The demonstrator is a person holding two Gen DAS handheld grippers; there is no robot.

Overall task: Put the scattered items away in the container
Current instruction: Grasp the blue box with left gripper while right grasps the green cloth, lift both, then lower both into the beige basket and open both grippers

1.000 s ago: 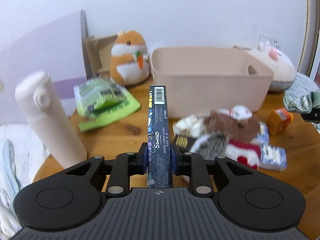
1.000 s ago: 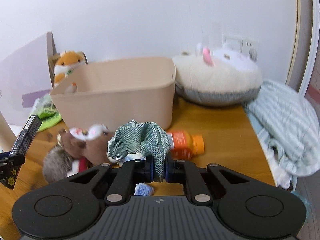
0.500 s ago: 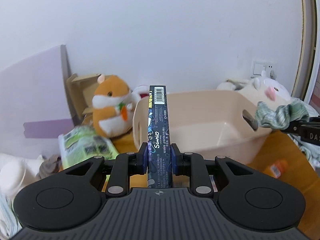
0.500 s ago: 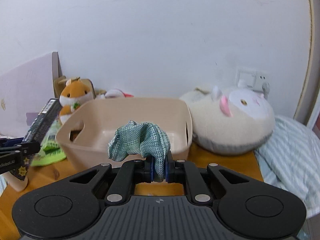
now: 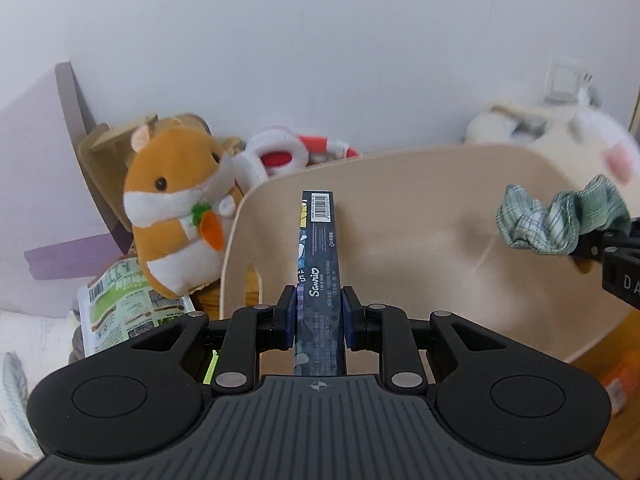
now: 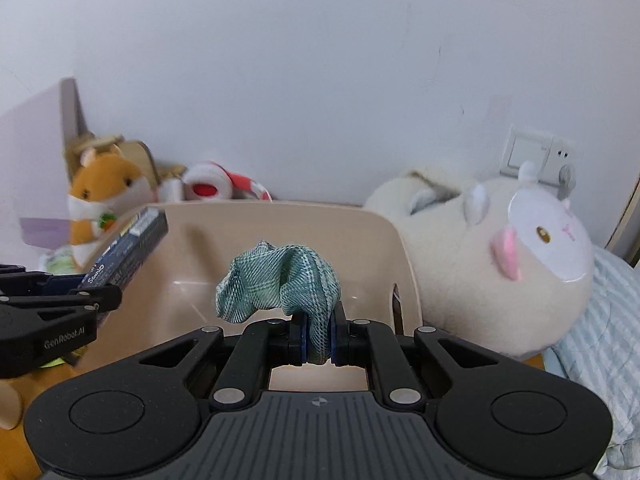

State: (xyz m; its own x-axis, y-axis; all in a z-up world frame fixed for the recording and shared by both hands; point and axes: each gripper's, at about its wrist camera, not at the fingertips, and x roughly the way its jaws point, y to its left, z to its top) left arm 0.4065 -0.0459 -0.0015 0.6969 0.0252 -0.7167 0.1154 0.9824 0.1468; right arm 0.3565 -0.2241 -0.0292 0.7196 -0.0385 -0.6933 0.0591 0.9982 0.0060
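Observation:
My left gripper (image 5: 319, 316) is shut on a long dark blue box (image 5: 319, 264) with a barcode at its far end; the box sticks out over the open beige bin (image 5: 420, 240). My right gripper (image 6: 319, 334) is shut on a green checked scrunchie (image 6: 280, 276), which hangs above the same bin (image 6: 280, 220). In the left wrist view the scrunchie (image 5: 560, 220) and the right gripper come in over the bin's right side. The blue box (image 6: 124, 246) and the left gripper show at the left of the right wrist view. The bin's visible floor is bare.
An orange hamster plush (image 5: 176, 216) stands left of the bin, with a green printed packet (image 5: 124, 308) below it. A red and white plush (image 5: 280, 156) lies behind the bin. A big cream plush (image 6: 500, 256) lies at its right, beside striped bedding (image 6: 600, 320).
Both grippers have moved forward from the scattered items on the table to above the bin, still gripping the box and the scrunchie. The bin now fills the middle of both views.

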